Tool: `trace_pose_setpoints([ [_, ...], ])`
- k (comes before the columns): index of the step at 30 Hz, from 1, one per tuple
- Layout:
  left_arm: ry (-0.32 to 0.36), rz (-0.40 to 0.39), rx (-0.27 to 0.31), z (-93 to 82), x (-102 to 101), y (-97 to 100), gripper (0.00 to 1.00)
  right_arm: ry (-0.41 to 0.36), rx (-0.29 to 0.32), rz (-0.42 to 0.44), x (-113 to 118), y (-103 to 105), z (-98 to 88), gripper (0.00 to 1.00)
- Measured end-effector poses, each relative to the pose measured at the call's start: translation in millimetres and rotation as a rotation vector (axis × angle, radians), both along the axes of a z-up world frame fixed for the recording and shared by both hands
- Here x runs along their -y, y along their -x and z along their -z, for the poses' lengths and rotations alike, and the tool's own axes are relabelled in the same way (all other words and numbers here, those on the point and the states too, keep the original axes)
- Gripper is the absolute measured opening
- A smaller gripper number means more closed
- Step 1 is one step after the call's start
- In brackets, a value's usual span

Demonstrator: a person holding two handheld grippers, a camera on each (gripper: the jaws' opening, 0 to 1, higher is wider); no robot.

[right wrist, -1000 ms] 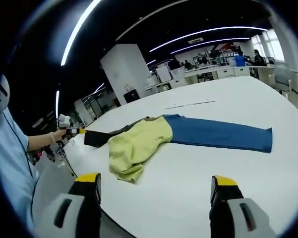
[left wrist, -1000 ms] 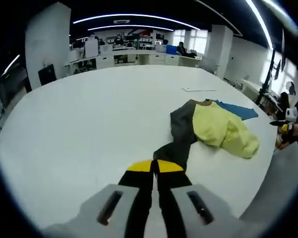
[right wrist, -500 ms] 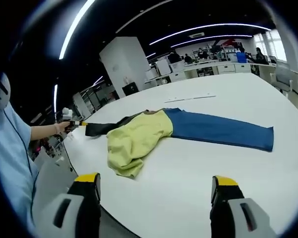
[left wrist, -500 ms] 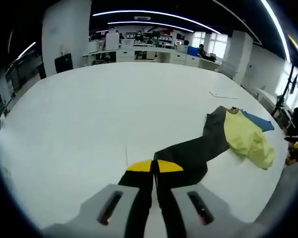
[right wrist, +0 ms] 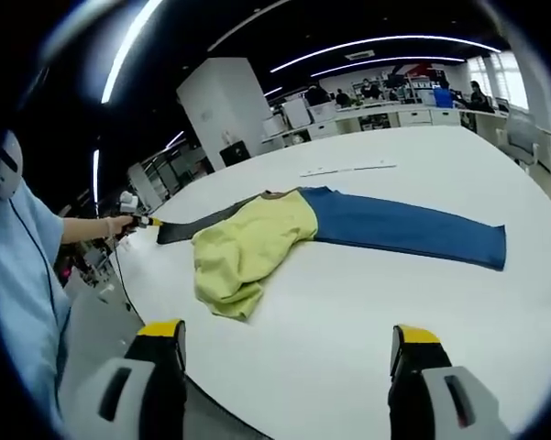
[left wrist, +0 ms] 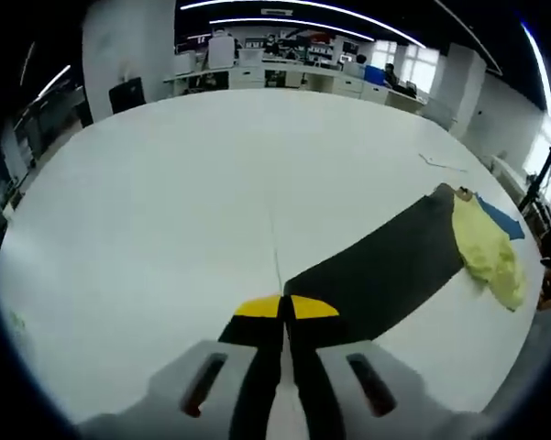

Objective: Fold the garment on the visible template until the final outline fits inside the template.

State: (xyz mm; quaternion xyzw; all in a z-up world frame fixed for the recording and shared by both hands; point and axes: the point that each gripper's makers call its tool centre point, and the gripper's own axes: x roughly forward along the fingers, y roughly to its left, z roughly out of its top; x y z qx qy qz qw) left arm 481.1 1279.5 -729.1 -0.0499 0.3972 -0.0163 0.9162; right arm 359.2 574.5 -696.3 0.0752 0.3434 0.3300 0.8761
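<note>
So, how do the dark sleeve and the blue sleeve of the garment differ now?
The dark sleeve is pinched at its end by the shut left gripper; the blue sleeve lies free, and the open right gripper is apart from it. The dark one looks grey-black, the other bright blue. Both lie stretched flat on the white table, joined to the yellow body.

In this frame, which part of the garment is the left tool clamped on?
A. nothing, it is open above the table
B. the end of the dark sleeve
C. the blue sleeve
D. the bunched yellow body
B: in the left gripper view the left tool is closed on the end of the dark sleeve, which stretches away to the yellow body; the blue sleeve lies flat on the white table.
</note>
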Motion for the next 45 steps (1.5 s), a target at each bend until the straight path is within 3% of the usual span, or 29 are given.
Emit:
trace_pose_setpoints([
  [1,0.035,-0.039,0.002,3.7,-2.5,-1.2,0.00,0.004,-0.005,-0.004,-0.5,0.5,2.0,0.93],
  [3,-0.004,-0.034,-0.025,12.3,-8.0,0.9,0.00,0.006,-0.016,-0.002,-0.9,0.9,4.5,0.93],
  [6,-0.004,-0.030,-0.044,20.5,-4.9,2.5,0.00,0.010,-0.022,-0.007,-2.6,1.6,6.0,0.93],
  [8,-0.025,-0.062,-0.092,29.1,-9.5,8.2,0.00,0.013,-0.025,-0.011,-4.1,2.2,6.7,0.93],
  [9,-0.036,-0.041,-0.106,33.3,-7.9,9.5,0.00,0.013,-0.024,-0.011,-4.3,2.0,6.7,0.93],
  [18,-0.030,-0.053,-0.109,38.9,-9.3,9.5,0.00,0.009,-0.024,-0.006,-4.3,5.9,5.9,0.93],
  [27,-0.032,-0.013,-0.061,30.7,-3.6,7.7,0.04,0.001,-0.019,-0.005,-6.7,7.2,3.7,0.93],
  [37,-0.031,0.029,-0.001,11.2,4.0,13.5,0.35,-0.017,-0.002,-0.014,-11.7,6.7,-0.3,0.93],
  [41,-0.028,0.031,0.040,1.3,5.6,17.4,0.56,-0.026,0.004,-0.018,-13.6,7.5,-1.9,0.93],
  [45,-0.045,0.111,0.072,-8.0,16.5,20.2,0.76,-0.033,0.011,-0.020,-14.6,8.1,-3.5,0.93],
])
